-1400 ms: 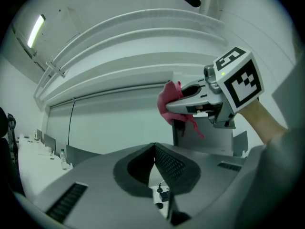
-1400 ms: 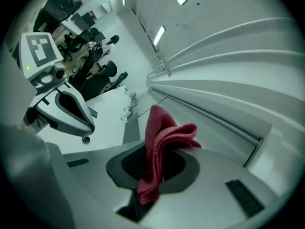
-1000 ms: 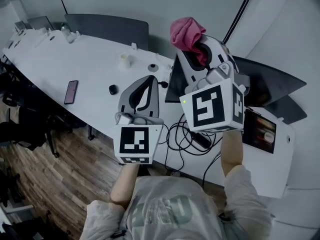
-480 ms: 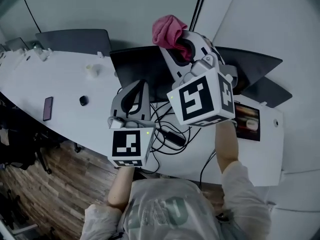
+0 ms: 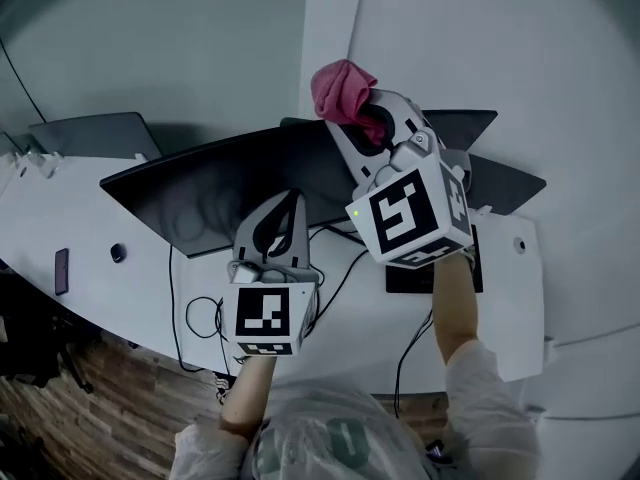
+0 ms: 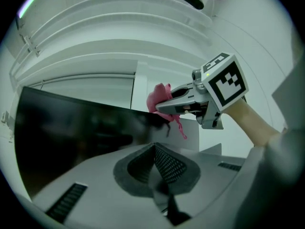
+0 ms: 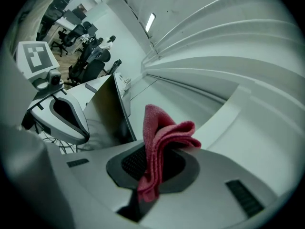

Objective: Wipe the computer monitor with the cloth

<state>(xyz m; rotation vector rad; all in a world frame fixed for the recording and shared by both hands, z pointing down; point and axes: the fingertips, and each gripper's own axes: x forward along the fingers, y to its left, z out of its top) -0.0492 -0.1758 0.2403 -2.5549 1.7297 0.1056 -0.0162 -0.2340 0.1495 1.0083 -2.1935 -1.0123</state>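
The wide dark computer monitor (image 5: 210,193) stands across the white desk (image 5: 510,298), and in the left gripper view the monitor (image 6: 71,132) fills the left side. A pink cloth (image 5: 340,88) is bunched in my right gripper (image 5: 358,105), which is shut on it and held above the monitor's upper right edge. The right gripper view has the cloth (image 7: 159,137) folded between the jaws, with the monitor's edge (image 7: 116,111) to the left. My left gripper (image 5: 290,200) is shut on nothing in front of the screen's lower middle. The left gripper view catches the cloth (image 6: 159,97) near the screen's top corner.
Black cables (image 5: 205,318) loop on the desk below the monitor. A phone (image 5: 62,269) and a small mouse (image 5: 118,253) lie far left. A dark flat pad (image 5: 430,273) sits under my right arm. More dark screens stand at the right (image 5: 510,180) and left (image 5: 95,133).
My view has swung right along the desk, so the monitor now lies straight ahead. The right gripper still holds the cloth, now over the monitor's top edge. The left gripper stays shut.
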